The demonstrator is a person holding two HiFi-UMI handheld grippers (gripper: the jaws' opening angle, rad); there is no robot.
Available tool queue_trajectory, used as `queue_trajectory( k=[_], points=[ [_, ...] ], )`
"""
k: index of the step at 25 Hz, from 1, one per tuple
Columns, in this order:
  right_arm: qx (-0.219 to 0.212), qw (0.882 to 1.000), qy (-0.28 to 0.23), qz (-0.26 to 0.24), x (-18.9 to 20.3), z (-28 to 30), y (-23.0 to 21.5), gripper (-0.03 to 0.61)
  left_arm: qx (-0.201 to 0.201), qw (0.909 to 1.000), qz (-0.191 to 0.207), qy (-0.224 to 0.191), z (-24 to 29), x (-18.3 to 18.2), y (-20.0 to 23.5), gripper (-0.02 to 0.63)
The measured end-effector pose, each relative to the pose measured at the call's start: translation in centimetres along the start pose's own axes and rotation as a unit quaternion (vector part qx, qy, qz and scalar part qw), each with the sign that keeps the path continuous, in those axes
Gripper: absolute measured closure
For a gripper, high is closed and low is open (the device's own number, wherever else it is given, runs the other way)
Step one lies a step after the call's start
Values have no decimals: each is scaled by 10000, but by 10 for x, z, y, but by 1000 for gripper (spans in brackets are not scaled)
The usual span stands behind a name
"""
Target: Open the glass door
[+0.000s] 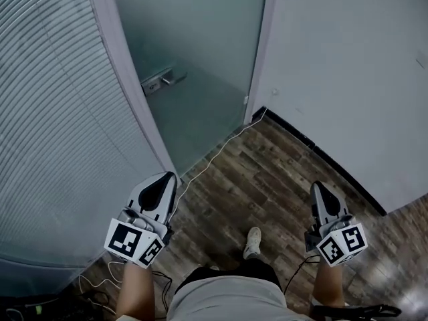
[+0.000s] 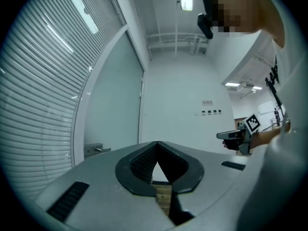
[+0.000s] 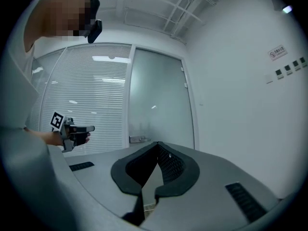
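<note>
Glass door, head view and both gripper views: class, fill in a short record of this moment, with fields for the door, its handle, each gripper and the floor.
Door: frosted glass door, shut in its frame
Handle: metal handle near the door's left edge, untouched
Left gripper: left gripper, jaws together, holding nothing, short of the door
Right gripper: right gripper, jaws together, holding nothing, short of the door
Floor: wooden floor, with a white cable running towards the door's foot

Frosted glass door [image 1: 194,45], metal handle [image 1: 164,80], wood-plank floor [image 1: 281,179], matt white wall [image 1: 348,79]
</note>
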State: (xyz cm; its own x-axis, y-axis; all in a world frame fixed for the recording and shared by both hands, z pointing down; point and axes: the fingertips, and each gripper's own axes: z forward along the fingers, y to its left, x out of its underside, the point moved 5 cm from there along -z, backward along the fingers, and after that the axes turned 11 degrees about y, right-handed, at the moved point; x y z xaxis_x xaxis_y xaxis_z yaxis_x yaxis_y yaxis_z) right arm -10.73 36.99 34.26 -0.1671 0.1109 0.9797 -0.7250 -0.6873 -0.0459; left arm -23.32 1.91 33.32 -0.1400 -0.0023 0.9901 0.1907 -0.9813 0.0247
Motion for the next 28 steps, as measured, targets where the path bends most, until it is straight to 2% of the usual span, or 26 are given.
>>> queue_trajectory(
  k=[5,9,17,21,28],
  points=[
    [-561,9983,-139,-74,-1,47,-53,577,-492,9987,30,-128,43,-5,-8,612],
    [-1044,9944,-120,-133,-30,104,-85,577,-921,9957,-32,-113,75,-26,1,613],
    [-1977,9797,-75,-325,-63,205,-147,577,-1932,9808,-223,-111,130,-42,17,612],
    [-2346,9717,-34,-285,-61,246,-160,577,-2285,9732,-270,-33,145,-41,23,613],
    [-2845,9583,113,-240,-64,304,-149,577,-2575,9657,-342,65,162,-47,45,612]
  ],
)
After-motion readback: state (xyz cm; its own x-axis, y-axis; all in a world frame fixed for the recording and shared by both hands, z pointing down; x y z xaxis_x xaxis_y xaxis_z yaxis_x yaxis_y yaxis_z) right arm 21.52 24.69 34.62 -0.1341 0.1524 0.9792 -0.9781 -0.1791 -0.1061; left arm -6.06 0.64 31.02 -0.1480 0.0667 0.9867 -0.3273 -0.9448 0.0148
